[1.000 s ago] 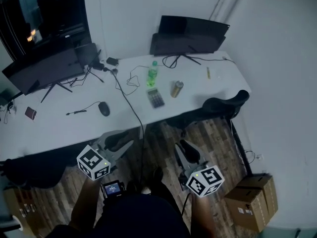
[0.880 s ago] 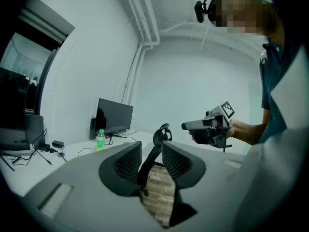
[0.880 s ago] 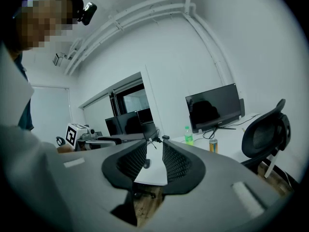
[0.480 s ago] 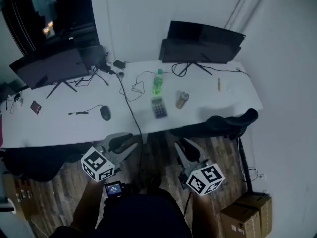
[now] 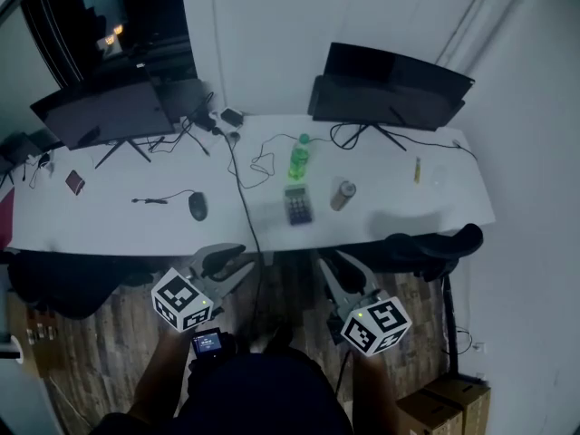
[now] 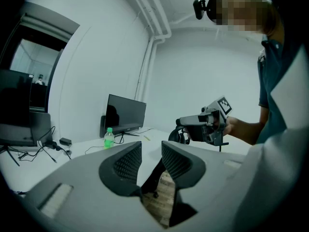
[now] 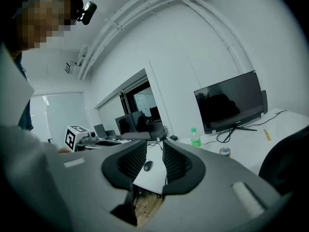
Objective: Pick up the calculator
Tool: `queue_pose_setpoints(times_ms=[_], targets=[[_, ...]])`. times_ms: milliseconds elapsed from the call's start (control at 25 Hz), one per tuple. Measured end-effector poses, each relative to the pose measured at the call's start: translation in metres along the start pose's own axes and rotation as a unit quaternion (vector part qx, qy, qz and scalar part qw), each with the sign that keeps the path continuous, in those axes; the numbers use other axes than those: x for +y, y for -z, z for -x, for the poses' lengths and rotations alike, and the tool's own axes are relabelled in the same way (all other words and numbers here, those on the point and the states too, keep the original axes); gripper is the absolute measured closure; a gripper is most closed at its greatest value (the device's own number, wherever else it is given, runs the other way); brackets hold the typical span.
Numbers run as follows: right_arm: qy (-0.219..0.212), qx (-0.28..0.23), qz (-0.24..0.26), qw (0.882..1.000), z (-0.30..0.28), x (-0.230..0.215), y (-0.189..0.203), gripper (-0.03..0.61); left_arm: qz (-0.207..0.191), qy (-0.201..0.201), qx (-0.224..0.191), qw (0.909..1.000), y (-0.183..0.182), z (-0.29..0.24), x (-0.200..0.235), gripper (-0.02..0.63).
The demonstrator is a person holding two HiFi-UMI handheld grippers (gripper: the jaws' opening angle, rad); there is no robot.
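Note:
The calculator, dark with grey keys, lies flat near the front edge of the white desk, between a cable and a drinks can. A green bottle stands just behind it. My left gripper hovers over the floor short of the desk edge, left of the calculator, open and empty. My right gripper hangs level with it to the right, also open and empty. Neither gripper view shows the calculator. The left gripper view catches the bottle and the right gripper.
Two monitors stand at the back of the desk, with cables, a mouse and a yellow pen. Dark office chairs are tucked under the front edge. A cardboard box sits on the wooden floor.
The desk and calculator have slid lower in the head view and stand closer to both grippers. Both pairs of jaws keep the same gap.

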State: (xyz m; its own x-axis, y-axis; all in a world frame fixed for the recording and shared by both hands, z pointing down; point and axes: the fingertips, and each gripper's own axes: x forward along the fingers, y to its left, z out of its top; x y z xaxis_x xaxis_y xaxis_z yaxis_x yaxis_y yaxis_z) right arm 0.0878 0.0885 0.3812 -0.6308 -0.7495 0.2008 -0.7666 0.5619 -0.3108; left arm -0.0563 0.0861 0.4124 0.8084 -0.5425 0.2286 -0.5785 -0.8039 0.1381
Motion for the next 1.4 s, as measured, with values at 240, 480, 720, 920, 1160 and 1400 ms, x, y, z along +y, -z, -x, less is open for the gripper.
queue_pose_setpoints(times_ms=[240, 480, 720, 920, 1160, 1400], targets=[[-0.015, 0.004, -0.003, 1.000, -0.009, -0.019, -0.005, 0.494, 0.003, -0.011, 0.007, 0.9999, 0.000, -0.017, 0.006, 0.489], [-0.019, 0.004, -0.010, 1.000, -0.007, -0.037, -0.007, 0.494, 0.001, -0.008, 0.014, 0.9999, -0.002, -0.037, 0.004, 0.489], [-0.009, 0.014, -0.030, 0.999, -0.027, -0.051, 0.000, 0.494, 0.012, 0.007, 0.032, 0.9994, 0.006, -0.049, 0.023, 0.489], [0.023, 0.006, -0.032, 0.999, -0.048, -0.062, -0.011, 0.494, 0.011, 0.039, 0.037, 0.9985, 0.007, -0.074, 0.055, 0.491], [0.066, -0.007, -0.025, 0.998, -0.066, -0.068, -0.029, 0.494, -0.002, 0.085, 0.033, 0.9959, -0.009, -0.096, 0.089, 0.491], [0.095, -0.010, -0.040, 0.995, -0.087, -0.072, -0.025, 0.494, -0.003, 0.116, 0.044, 0.9923, -0.007, -0.109, 0.115, 0.491]])
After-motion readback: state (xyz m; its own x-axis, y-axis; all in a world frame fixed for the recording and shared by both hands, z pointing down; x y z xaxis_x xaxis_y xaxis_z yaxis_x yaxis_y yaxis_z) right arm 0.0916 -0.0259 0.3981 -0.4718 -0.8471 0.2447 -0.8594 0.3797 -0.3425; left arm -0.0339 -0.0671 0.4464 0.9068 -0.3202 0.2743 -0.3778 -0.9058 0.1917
